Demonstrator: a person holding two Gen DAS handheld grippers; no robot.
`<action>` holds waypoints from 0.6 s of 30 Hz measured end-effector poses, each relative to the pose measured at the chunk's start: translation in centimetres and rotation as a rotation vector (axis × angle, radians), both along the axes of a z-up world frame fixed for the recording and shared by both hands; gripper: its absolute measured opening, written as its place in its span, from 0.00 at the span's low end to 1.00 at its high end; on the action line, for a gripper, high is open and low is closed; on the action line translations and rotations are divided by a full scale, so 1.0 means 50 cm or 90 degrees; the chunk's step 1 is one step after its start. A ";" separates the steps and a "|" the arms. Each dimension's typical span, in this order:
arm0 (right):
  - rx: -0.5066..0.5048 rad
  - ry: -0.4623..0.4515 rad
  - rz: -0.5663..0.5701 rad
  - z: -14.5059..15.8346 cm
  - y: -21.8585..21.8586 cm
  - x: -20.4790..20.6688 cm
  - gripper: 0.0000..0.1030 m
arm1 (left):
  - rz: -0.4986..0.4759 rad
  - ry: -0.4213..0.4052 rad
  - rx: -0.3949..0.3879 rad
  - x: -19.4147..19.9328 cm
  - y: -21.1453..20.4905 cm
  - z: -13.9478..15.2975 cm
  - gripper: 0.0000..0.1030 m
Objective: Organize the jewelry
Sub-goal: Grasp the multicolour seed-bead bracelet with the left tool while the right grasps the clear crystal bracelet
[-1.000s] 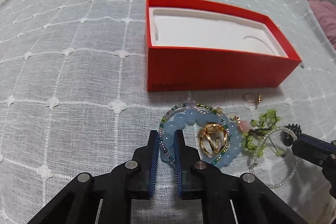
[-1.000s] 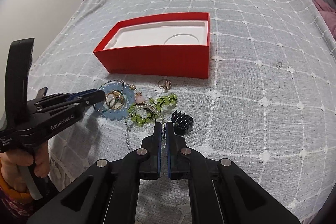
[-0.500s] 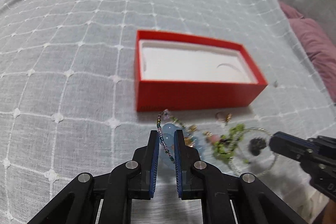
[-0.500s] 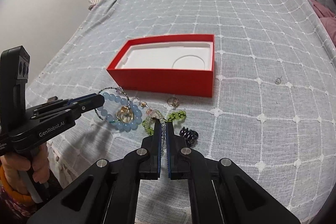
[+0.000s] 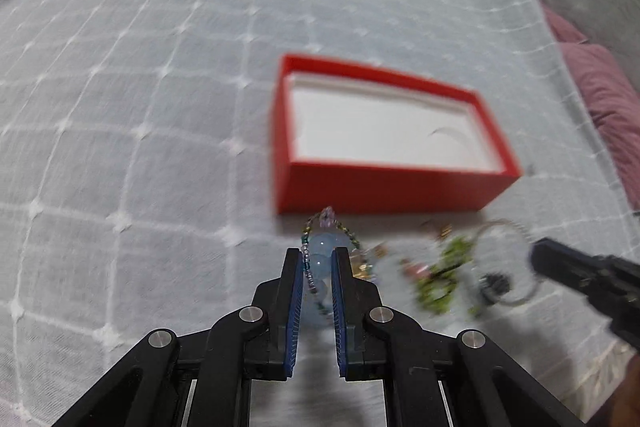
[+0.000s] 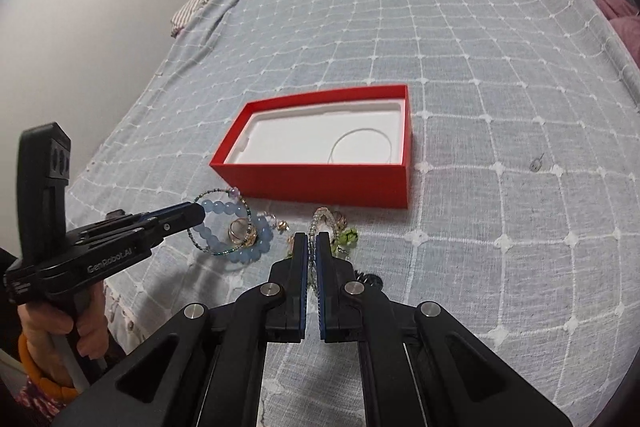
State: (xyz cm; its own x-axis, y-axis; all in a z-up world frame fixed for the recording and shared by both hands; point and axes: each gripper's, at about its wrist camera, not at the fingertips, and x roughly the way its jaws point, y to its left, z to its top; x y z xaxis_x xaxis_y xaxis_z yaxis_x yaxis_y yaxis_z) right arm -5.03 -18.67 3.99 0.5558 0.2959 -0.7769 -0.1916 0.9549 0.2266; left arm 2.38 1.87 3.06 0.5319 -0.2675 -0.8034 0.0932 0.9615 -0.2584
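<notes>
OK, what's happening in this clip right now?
A person is sorting jewelry on a bed with two handheld grippers. The left gripper is shut on a blue bead bracelet, together with a thin seed-bead strand. The right gripper pinches a clear bead bracelet. The red box beyond them has nothing in it, and other pieces lie loose in front of it.

both bracelets lifted, blue bracelet [image 6: 236,227] tilted

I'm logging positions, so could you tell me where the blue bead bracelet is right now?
The blue bead bracelet is clamped in the left gripper, just in front of the red box.
</notes>
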 end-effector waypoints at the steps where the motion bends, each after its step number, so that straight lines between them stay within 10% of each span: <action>1: 0.001 0.003 0.007 -0.001 0.003 -0.002 0.03 | 0.005 0.009 0.007 -0.003 0.010 -0.008 0.09; 18: -0.005 0.020 0.059 -0.019 0.044 -0.024 0.03 | 0.032 0.072 0.026 -0.036 0.103 -0.077 0.10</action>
State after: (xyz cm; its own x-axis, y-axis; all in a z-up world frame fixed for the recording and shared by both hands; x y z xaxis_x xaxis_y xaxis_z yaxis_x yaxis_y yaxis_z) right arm -6.24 -16.45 3.07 0.5010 0.3390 -0.7963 -0.2723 0.9351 0.2268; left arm 0.59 7.01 -0.77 0.4487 -0.2080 -0.8691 0.0167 0.9743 -0.2245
